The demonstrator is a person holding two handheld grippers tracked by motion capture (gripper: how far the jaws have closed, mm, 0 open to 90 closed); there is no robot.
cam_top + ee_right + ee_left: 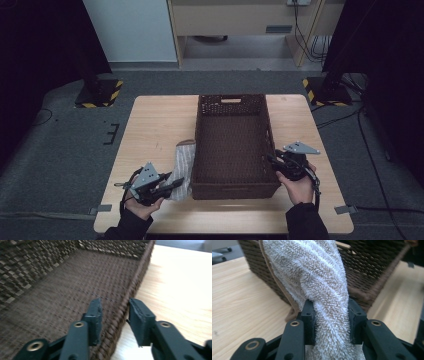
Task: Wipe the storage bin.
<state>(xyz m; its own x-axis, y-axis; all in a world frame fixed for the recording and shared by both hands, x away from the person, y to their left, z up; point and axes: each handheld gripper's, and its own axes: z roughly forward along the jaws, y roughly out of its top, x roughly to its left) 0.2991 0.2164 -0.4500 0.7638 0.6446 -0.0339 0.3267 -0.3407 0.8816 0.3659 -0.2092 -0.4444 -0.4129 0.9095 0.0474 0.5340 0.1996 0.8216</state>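
A grey-white fluffy towel (182, 162) lies on the wooden table against the left wall of a dark brown woven basket (232, 191). My left gripper (175, 184) is shut on the towel's near end. In the left gripper view the towel (312, 277) is pinched between both pads of the left gripper (331, 320) and rises in front of the basket (367, 270). My right gripper (272, 159) is at the basket's right wall near its front corner. In the right gripper view the right gripper (115, 312) stands open astride the basket rim (130, 297), a gap showing beside the outer pad.
The basket stands in the middle of the light wooden table (160, 120), and nothing can be seen inside it. Bare tabletop lies left and right of it. Beyond the table, two black stands with yellow-black striped bases (100, 92) sit on the grey floor, with cables (345, 117) at the right.
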